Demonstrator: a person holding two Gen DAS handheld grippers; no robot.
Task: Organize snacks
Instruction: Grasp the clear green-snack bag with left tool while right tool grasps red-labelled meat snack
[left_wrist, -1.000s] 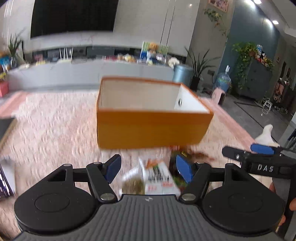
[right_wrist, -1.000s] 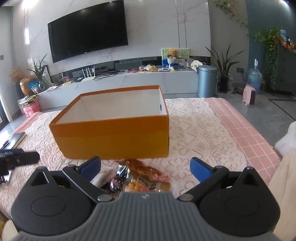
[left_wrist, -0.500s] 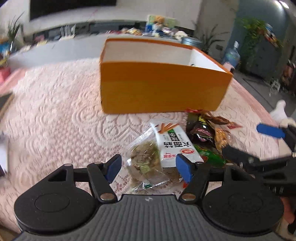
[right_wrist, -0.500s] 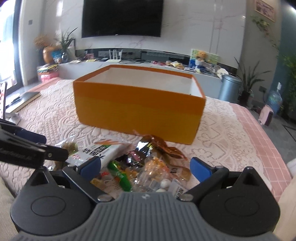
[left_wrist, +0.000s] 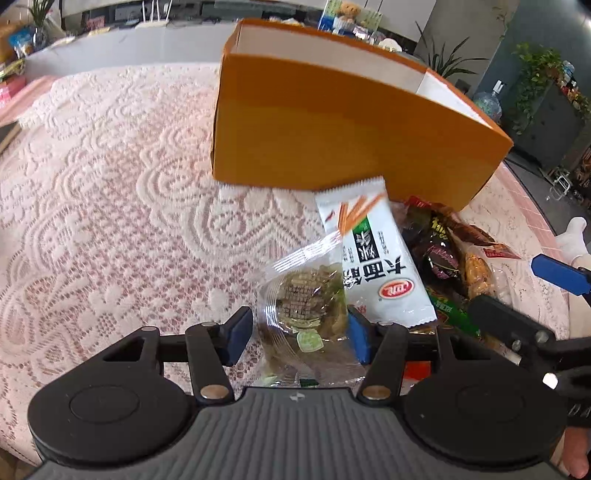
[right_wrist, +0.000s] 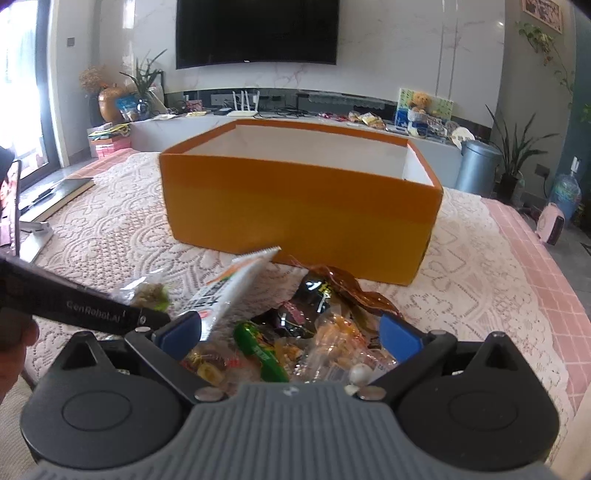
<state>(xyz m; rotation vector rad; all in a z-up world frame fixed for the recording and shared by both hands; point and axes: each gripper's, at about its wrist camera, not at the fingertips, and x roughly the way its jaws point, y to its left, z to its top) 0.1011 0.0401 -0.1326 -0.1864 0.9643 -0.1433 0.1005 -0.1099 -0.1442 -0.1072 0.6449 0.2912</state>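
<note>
Left claw closing around clear packet

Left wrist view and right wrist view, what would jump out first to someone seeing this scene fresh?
The big open orange box in the middle of the lace tablecloth, empty as far as can be seen. Right before it lies a heap of snack packets, with the left gripper closing around a clear-wrapped green snack.

Box: matt orange card outside, smooth white lining inside. Cloth: pale pink lace, raised woven pattern, rough. Clear packet: glossy crinkled film. White packet: smooth printed plastic, slight sheen. Dark wrappers: shiny foil-like film. Left gripper: matt black plastic, ribbed grey housing, blue rubbery pads.
</note>
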